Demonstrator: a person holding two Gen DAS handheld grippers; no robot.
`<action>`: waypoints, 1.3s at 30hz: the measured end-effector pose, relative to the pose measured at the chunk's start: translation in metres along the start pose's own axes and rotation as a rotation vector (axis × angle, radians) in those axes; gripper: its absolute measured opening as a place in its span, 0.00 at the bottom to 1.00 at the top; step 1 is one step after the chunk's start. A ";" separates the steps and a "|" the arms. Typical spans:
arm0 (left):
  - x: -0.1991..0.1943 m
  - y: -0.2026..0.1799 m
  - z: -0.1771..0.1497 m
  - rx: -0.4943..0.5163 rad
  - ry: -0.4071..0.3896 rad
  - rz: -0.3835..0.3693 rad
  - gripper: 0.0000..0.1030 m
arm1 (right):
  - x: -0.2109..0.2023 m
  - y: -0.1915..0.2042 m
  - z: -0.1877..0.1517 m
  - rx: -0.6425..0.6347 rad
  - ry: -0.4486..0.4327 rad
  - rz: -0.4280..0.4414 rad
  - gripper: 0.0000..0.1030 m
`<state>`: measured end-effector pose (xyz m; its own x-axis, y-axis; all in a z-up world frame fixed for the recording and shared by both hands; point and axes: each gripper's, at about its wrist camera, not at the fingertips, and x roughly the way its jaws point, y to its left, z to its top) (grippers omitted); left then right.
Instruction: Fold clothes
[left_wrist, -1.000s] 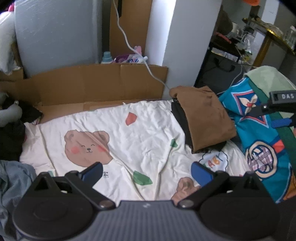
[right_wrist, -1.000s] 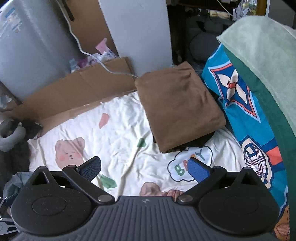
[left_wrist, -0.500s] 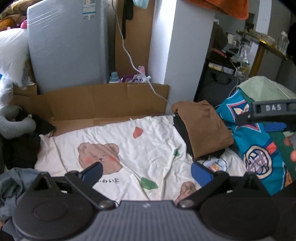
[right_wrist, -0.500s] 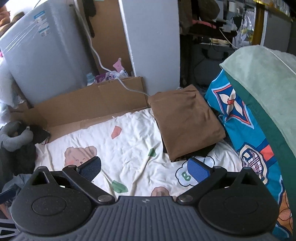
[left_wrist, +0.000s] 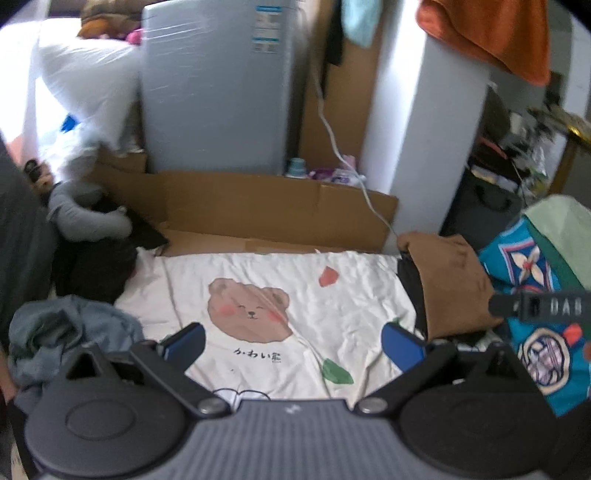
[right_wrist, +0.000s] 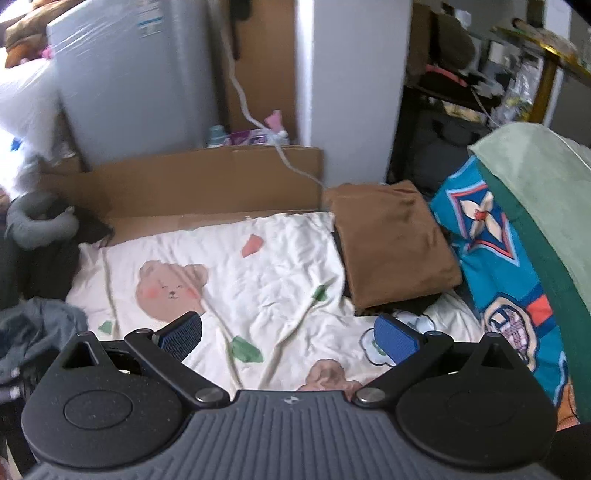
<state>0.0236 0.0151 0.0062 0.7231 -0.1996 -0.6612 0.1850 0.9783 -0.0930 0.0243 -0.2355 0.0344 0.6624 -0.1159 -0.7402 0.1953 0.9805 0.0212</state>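
A folded brown garment (left_wrist: 450, 280) (right_wrist: 391, 243) lies on a black one at the right edge of the white bear-print sheet (left_wrist: 280, 302) (right_wrist: 236, 266). A crumpled grey-blue garment (left_wrist: 62, 332) (right_wrist: 33, 336) sits at the near left, and a dark pile (left_wrist: 92, 269) lies behind it. My left gripper (left_wrist: 293, 341) hovers open above the sheet, empty. Just as empty, my right gripper (right_wrist: 290, 334) stands open over the sheet, near the brown garment. Part of the right gripper's body (left_wrist: 535, 306) shows at the right of the left wrist view.
A cardboard wall (left_wrist: 266, 210) (right_wrist: 207, 181) borders the far side of the sheet, with a grey appliance (left_wrist: 218, 85) and white pillar (left_wrist: 417, 122) behind. A blue patterned blanket (left_wrist: 535, 317) (right_wrist: 491, 266) under a green one (right_wrist: 546, 206) rises at right. A white cable (right_wrist: 266, 129) hangs down.
Both grippers have drawn back and up from the sheet, so more of the room shows. The left view has swung left. The brown garment lies where it was.
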 end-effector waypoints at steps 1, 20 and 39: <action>-0.001 0.000 -0.003 -0.007 0.002 0.007 1.00 | -0.003 0.004 -0.005 -0.012 -0.009 0.011 1.00; 0.000 -0.010 -0.045 -0.117 0.074 0.094 1.00 | -0.004 0.017 -0.047 -0.112 -0.019 0.094 0.99; -0.004 -0.016 -0.069 -0.143 0.140 0.192 1.00 | -0.012 0.025 -0.076 -0.201 0.016 0.145 0.99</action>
<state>-0.0285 0.0042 -0.0413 0.6354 -0.0099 -0.7722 -0.0496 0.9973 -0.0536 -0.0342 -0.1979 -0.0072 0.6610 0.0296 -0.7498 -0.0501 0.9987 -0.0048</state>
